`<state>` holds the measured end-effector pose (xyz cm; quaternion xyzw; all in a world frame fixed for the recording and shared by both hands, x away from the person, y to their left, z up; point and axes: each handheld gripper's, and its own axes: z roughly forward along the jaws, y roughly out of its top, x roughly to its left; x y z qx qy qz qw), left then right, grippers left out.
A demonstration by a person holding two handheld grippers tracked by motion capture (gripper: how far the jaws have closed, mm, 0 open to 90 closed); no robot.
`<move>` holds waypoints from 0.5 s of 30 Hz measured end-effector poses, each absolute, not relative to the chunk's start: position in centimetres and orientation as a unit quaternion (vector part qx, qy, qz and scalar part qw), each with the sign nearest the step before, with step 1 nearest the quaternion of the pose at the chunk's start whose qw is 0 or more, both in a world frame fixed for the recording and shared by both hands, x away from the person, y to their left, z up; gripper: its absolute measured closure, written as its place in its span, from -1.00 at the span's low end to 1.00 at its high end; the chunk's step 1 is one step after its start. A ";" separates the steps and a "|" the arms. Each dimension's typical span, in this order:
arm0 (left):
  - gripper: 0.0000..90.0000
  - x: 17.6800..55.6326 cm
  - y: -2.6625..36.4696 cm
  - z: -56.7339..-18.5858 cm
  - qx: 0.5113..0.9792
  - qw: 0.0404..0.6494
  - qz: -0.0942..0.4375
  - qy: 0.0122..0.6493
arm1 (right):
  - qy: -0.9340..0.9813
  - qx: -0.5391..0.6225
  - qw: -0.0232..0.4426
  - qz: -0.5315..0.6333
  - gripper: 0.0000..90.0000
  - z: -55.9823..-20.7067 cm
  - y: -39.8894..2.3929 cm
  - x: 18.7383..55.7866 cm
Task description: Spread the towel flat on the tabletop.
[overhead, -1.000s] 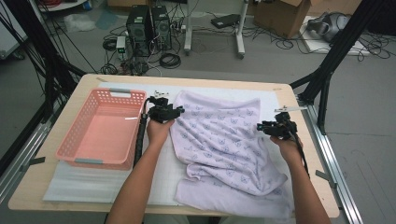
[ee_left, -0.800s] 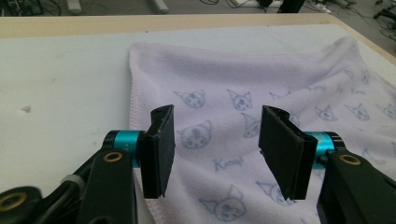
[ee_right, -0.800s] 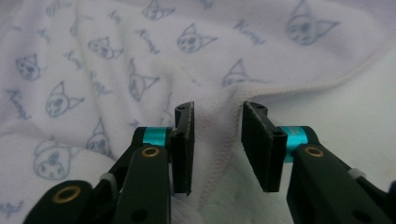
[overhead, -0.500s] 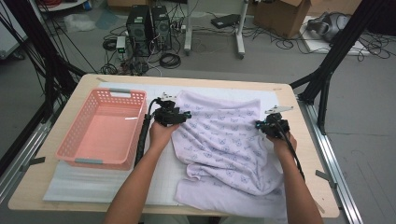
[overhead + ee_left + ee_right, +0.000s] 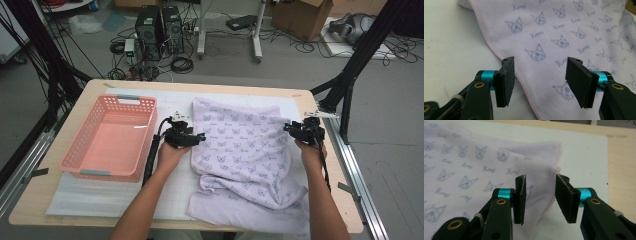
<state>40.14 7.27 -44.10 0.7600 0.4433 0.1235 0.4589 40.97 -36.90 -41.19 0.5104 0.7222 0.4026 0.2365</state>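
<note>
Your left gripper [image 5: 199,136] sits at the left edge of the lavender towel [image 5: 245,150], which lies spread and partly folded over on the white mat [image 5: 100,192] across the middle and right of the table [image 5: 320,100]. In the left gripper view the jaws stand apart over the towel's stitched hem [image 5: 524,80], having just been opening, and the cloth lies flat beneath them, not pinched. Your right gripper [image 5: 290,127] is at the towel's right edge; in the right gripper view its jaws have just been opening too, and a raised fold of the hem stands in the gap between the pads [image 5: 564,197] without being squeezed. So both grippers are released. The pink basket [image 5: 80,155] rests to the left of the towel, just beside your left hand [image 5: 170,152].
</note>
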 end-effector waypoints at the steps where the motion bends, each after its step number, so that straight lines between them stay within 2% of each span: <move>1: -0.13 39.9 7.3 -44.2 0.762 0.457 0.119 0.444 | 0.730 0.500 0.235 0.402 0.31 -40.8 -36.8 40.7; 5: -0.18 39.5 6.8 -44.4 0.780 0.438 0.094 0.437 | 0.749 0.477 0.224 0.402 0.31 -39.9 -36.9 39.5; 13: -0.17 38.8 4.7 -44.6 0.799 0.412 0.123 0.421 | 0.753 0.458 0.218 0.418 0.34 -40.5 -37.3 37.2; 14: -0.08 38.6 4.6 -44.6 0.807 0.399 0.147 0.410 | 0.753 0.458 0.216 0.421 0.35 -40.6 -37.4 37.0; 15: 0.18 38.5 4.5 -44.6 0.810 0.390 0.168 0.403 | 0.751 0.459 0.215 0.423 0.34 -40.9 -37.5 36.7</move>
